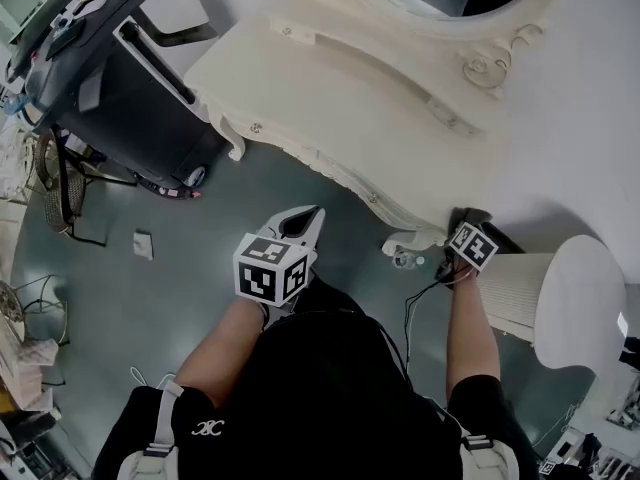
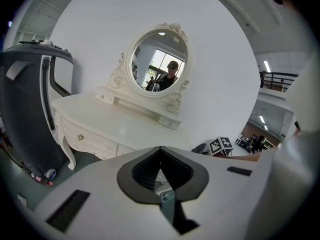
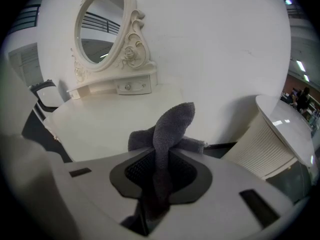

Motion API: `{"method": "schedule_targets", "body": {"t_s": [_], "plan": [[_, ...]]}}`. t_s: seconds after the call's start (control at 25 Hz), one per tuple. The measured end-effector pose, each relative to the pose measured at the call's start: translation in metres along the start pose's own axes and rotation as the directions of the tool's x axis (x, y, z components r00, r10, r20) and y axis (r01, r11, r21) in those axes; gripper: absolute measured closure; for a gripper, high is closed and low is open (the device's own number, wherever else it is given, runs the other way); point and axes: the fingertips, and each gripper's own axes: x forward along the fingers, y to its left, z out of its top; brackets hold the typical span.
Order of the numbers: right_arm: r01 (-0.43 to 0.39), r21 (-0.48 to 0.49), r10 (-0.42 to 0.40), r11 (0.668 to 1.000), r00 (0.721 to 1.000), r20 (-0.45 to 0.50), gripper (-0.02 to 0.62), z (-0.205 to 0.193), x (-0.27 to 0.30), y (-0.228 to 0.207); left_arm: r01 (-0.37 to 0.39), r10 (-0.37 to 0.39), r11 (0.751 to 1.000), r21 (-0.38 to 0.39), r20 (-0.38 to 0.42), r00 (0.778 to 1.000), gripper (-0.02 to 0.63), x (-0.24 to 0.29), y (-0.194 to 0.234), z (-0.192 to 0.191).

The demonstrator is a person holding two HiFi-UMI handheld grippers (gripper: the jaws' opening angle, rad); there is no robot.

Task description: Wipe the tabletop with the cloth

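Note:
A grey cloth (image 3: 171, 126) is pinched between the jaws of my right gripper (image 3: 162, 159), its free end sticking up past the tips. That right gripper (image 1: 466, 224) hovers at the near right corner of the white dressing table (image 1: 330, 78), just off its edge. The pale tabletop (image 3: 110, 116) lies straight ahead of the cloth, below an oval mirror (image 3: 100, 26). My left gripper (image 1: 308, 216) hangs over the floor in front of the table, its jaws together and holding nothing. The left gripper (image 2: 161, 156) faces the table's top (image 2: 115, 124) from lower down.
A white ribbed bin with a round lid (image 1: 575, 298) stands right of the table. A large black wheeled machine (image 1: 110, 78) stands at its left end. A small bottle (image 1: 405, 260), a paper scrap (image 1: 143, 245) and a cable (image 1: 410, 308) lie on the grey-green floor.

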Motion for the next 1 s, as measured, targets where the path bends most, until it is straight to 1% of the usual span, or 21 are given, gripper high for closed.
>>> {"method": "schedule_targets", "body": {"t_s": [0.16,0.4,0.48,0.56,0.64,0.76,0.88,1.0], "plan": [[0.057,0.079,-0.059,0.995,0.998,0.018,0.518,0.002,0.001,-0.002,0.039,-0.036,0.997,0.064,-0.043,0.998,0.598,0.024,0.019,0.023],[0.118,0.142,-0.121,0.983,0.993,0.011,0.518,0.005,0.006,-0.003,0.069,-0.056,0.989,0.132,-0.098,0.994,0.598,0.060,0.048,0.060],[0.134,0.155,-0.136,0.979,0.991,0.005,0.518,0.004,0.003,-0.006,0.078,-0.064,0.988,0.136,-0.105,0.992,0.598,0.068,0.054,0.068],[0.138,0.161,-0.140,0.977,0.990,-0.002,0.518,0.003,0.003,-0.005,0.090,-0.075,0.988,0.123,-0.120,0.990,0.598,0.077,0.059,0.072],[0.140,0.165,-0.139,0.976,0.990,-0.013,0.518,0.002,0.003,-0.001,0.118,-0.100,0.986,0.121,-0.147,0.984,0.598,0.086,0.059,0.074],[0.167,0.179,-0.167,0.970,0.986,-0.016,0.518,-0.002,-0.001,0.003,0.169,-0.141,0.974,0.151,-0.179,0.974,0.598,0.099,0.057,0.076],[0.191,0.210,-0.193,0.959,0.981,-0.011,0.518,-0.005,-0.005,0.010,0.220,-0.189,0.965,0.146,-0.199,0.962,0.598,0.110,0.053,0.080],[0.193,0.215,-0.195,0.957,0.981,-0.014,0.518,-0.005,-0.006,0.024,0.262,-0.227,0.952,0.156,-0.214,0.950,0.598,0.113,0.047,0.083]]}}
